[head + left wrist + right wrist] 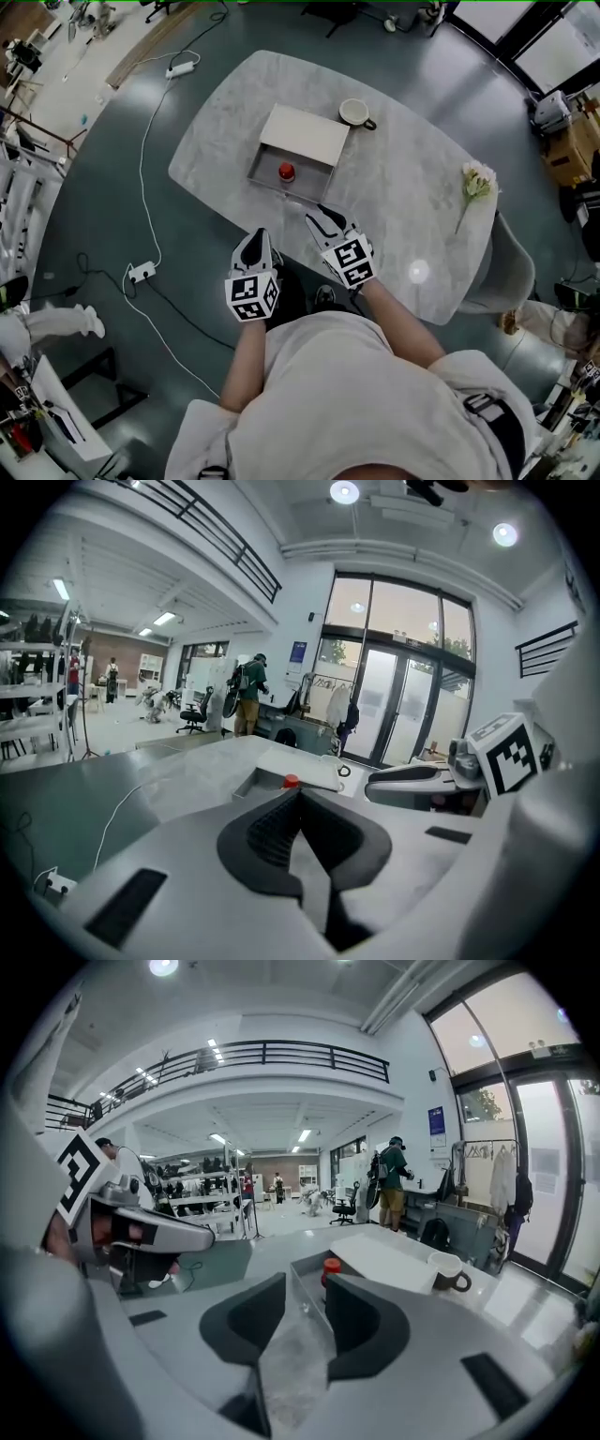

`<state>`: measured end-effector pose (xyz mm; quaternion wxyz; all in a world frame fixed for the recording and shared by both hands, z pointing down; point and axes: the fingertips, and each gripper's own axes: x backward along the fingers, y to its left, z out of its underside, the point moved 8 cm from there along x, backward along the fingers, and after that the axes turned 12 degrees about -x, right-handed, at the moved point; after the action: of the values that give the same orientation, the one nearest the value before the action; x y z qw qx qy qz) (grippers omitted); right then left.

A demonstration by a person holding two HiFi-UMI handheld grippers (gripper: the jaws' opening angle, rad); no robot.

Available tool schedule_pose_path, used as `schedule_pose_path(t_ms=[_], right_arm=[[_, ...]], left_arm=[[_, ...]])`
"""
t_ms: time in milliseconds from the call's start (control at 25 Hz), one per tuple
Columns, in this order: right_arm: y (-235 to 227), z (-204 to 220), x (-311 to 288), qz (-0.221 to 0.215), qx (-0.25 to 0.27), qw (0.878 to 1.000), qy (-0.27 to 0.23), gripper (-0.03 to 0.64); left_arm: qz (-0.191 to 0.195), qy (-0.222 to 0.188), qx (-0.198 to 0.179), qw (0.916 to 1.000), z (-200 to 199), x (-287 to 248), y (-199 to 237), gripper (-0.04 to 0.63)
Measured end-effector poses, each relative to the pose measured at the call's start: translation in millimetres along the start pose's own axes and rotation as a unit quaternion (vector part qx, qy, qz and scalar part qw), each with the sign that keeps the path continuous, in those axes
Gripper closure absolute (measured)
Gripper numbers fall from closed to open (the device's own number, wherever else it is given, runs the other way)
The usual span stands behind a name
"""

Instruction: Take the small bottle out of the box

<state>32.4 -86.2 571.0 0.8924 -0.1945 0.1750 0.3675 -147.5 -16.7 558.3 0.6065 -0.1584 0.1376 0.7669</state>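
Note:
A small bottle with a red cap (286,172) stands inside a grey open box (260,172) on the marble table (412,187). The box's white lid (305,134) covers its far half. Both grippers hover over the table's near edge, short of the box. My left gripper (258,236) is shut and empty; in the left gripper view its pads (272,832) meet, with the bottle (291,781) straight beyond. My right gripper (320,216) is open with nothing between its pads (361,1321); the bottle (331,1267) and box (305,1274) lie just beyond them.
A white cup (354,112) stands behind the box beside the lid. A pale flower stem (476,181) lies at the table's right. A chair (514,272) sits at the right edge. Cables and a power strip (141,273) lie on the floor to the left.

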Motion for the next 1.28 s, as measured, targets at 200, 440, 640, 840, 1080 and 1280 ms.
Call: schedule_pose_path(t_ms=[200, 440, 640, 840, 1080, 1280], right_arm=[[-10.1, -3.3, -26.6, 0.008, -0.008, 1.0, 0.013, 0.488], [-14.8, -8.8, -57.7, 0.01, -0.007, 0.999, 0.037, 0.471], [-15.8, -15.9, -84.6, 0.013, -0.011, 0.999, 0.045, 0.459], [-21.4, -19.5, -109.7, 0.031, -0.004, 0.998, 0.055, 0.454], [-26.0, -21.8, -135.9, 0.049, -0.003, 0.996, 0.08, 0.443], [-33.0, -21.8, -157.0, 0.062, 0.011, 0.993, 0.098, 0.436]], left_arm=[[0.012, 0.013, 0.002, 0.9998, -0.4, -24.6, 16.2, 0.572], [0.024, 0.021, -0.002, 0.9995, -6.6, -49.2, 38.0, 0.572], [0.027, 0.032, 0.002, 0.9991, -7.0, -62.1, 61.3, 0.572], [0.032, 0.04, 0.002, 0.9987, -10.4, -73.5, 84.9, 0.572], [0.038, 0.046, 0.005, 0.9982, -12.7, -91.7, 110.0, 0.572], [0.044, 0.051, 0.004, 0.9977, -12.8, -105.4, 128.4, 0.572]])
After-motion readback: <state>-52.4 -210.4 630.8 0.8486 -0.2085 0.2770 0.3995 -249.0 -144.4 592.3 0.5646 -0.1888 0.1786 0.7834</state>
